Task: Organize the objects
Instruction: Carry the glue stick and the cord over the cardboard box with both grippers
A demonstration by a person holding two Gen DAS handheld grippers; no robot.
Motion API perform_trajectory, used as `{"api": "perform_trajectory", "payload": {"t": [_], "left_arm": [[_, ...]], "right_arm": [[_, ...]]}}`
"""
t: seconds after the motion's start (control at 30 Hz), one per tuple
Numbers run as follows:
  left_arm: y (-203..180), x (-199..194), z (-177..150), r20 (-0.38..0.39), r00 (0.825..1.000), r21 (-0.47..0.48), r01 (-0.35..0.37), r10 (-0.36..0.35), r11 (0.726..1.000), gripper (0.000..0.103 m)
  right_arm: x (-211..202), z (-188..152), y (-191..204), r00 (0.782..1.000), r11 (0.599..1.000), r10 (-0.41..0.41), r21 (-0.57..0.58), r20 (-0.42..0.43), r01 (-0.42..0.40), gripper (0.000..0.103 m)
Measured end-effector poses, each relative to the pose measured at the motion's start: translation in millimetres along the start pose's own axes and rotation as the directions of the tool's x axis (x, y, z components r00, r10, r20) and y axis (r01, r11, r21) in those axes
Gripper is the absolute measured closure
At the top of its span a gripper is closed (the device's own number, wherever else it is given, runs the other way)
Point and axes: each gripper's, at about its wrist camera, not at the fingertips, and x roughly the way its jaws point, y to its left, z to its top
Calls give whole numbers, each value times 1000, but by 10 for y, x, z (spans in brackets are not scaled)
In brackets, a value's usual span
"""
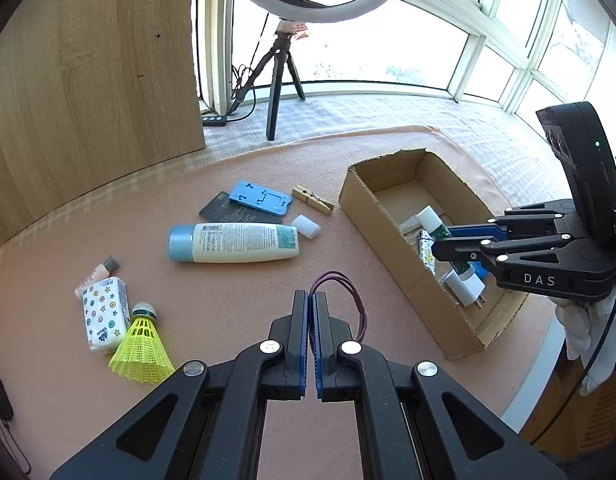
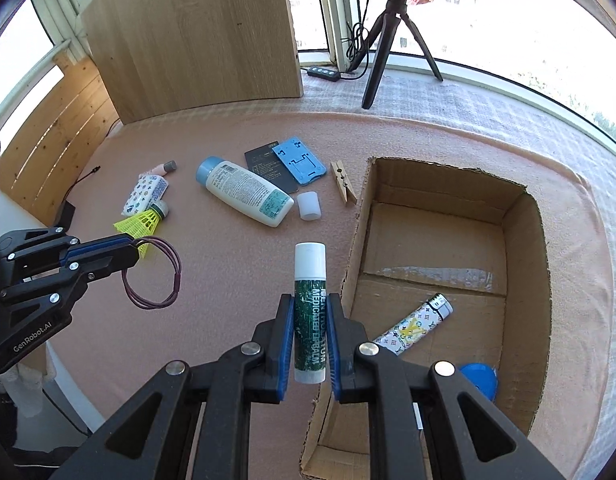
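Note:
My left gripper (image 1: pixel 310 296) is shut on a maroon hair tie (image 1: pixel 350 300), whose loop hangs out to the right above the pink mat; the same grip shows from the side in the right wrist view, left gripper (image 2: pixel 135 250), hair tie (image 2: pixel 152 276). My right gripper (image 2: pixel 310 300) is shut on a green lip balm stick (image 2: pixel 309 320) with a white cap, held beside the left wall of the open cardboard box (image 2: pixel 524 240). In the left wrist view the right gripper (image 1: pixel 442 240) hovers over the box (image 1: pixel 372 216) with the lip balm (image 1: pixel 430 216).
The box holds a patterned lighter (image 2: pixel 414 326), a white plug (image 1: pixel 466 286) and a blue item (image 2: pixel 482 380). On the mat lie a lotion bottle (image 1: pixel 236 242), white cap (image 1: pixel 306 226), clothespin (image 1: pixel 313 199), blue holder (image 1: pixel 260 198), tissue pack (image 1: pixel 106 312), shuttlecock (image 1: pixel 142 344). A wooden panel (image 1: pixel 88 80) and a tripod (image 1: pixel 276 80) stand behind.

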Motion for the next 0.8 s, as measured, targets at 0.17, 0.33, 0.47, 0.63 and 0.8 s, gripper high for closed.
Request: {"api": "perform_trajectory", "payload": {"t": [0.17, 0.33, 0.47, 0.63, 0.8], "left_arm": [[-313, 75, 179, 10, 998, 30, 54, -54, 998, 101], [-724, 283, 251, -17, 993, 77, 116, -115, 990, 101], [-1062, 472, 236, -56, 987, 121, 156, -150, 980, 101], [-1317, 701, 240, -92, 982, 142, 176, -164, 974, 101], [-1392, 862, 291, -101, 984, 129, 160, -148, 979, 101]], "right_arm": [[-204, -132, -299, 999, 998, -38, 55, 22, 37, 89], [-287, -289, -617, 997, 991, -70, 115, 18, 67, 89], [-283, -404, -847, 996, 984, -88, 156, 4, 86, 89], [-232, -508, -1118, 995, 974, -100, 203, -11, 100, 89], [-155, -524, -1269, 996, 970, -91, 223, -22, 93, 89]]}}
